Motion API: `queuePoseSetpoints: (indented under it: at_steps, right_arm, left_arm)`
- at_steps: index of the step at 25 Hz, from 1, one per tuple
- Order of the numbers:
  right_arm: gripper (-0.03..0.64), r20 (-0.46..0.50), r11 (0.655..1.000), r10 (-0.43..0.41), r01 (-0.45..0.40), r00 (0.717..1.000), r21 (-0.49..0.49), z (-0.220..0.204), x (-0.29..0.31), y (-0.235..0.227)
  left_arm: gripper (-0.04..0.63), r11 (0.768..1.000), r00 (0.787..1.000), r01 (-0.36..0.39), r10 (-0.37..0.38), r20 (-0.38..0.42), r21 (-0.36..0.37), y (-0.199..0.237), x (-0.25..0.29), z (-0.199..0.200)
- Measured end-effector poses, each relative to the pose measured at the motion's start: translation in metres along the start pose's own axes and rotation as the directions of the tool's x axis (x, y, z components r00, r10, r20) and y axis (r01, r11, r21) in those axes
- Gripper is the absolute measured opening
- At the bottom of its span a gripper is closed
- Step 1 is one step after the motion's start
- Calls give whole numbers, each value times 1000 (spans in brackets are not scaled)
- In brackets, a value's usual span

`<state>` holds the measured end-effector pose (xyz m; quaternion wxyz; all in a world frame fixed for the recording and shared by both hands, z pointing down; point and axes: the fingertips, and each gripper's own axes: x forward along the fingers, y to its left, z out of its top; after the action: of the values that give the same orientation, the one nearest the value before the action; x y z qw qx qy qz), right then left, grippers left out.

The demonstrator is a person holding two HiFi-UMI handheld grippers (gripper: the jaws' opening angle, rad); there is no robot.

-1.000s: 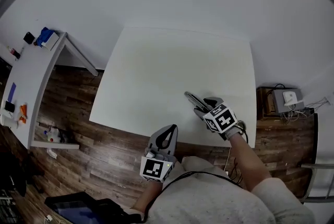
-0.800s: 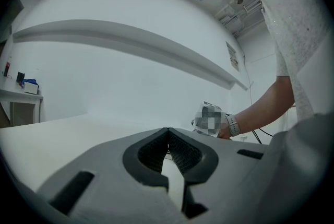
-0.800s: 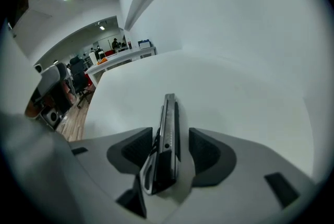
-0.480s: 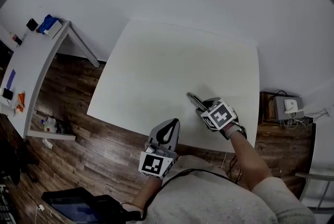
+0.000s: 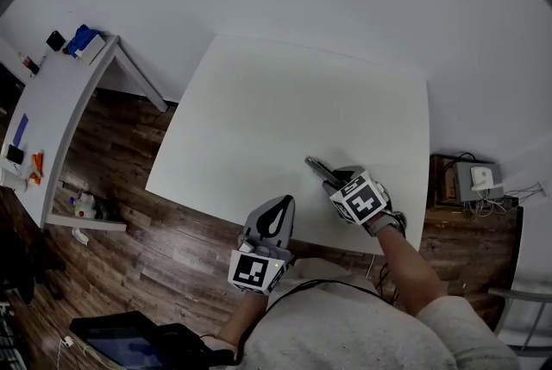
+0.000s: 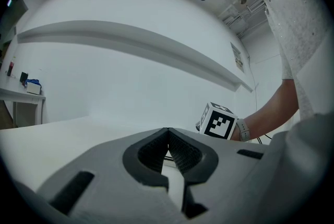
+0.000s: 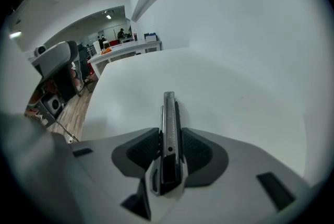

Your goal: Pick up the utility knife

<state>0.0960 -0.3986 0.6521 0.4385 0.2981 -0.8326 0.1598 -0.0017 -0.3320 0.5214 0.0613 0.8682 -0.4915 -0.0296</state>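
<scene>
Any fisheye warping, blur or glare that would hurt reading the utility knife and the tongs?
Head view: strong fisheye bows the white table; even light, no glare. Right gripper view: dark round vignette, yet the utility knife is sharp between the closing right tongs. Left gripper view: a mosaic patch up top; the shut left tongs look slightly soft.

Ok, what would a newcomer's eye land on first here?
The utility knife, lying on the bare white table toward its near right corner, with the right gripper closing its jaws on the knife's sides. Next, the left gripper, jaws together and empty, held just off the table's near edge.
</scene>
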Motion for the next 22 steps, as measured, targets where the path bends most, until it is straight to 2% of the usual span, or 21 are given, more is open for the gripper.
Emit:
queuePoseSetpoints:
  at_steps: [6,11,17,22]
  right_arm:
    - [138,190,986,15,-46,982,162,31,-24,0]
    - [137,370,951,28,-139,929,278,66,-61,5]
    - [137,476,940,-7,-157,879,304,92,-98,14]
    - [136,560,913,-51,-189,827,362,109,-121,19]
  left_arm:
    - [8,1000,1000,-20,20,2,-3,8,-9,6]
    - [8,1000,1000,-5,5,16,0,9,-8,23]
    - [8,999,999,29,-30,34,18,5,-2,46]
    - [8,998,998,58,-59,39,21,2,4,57]
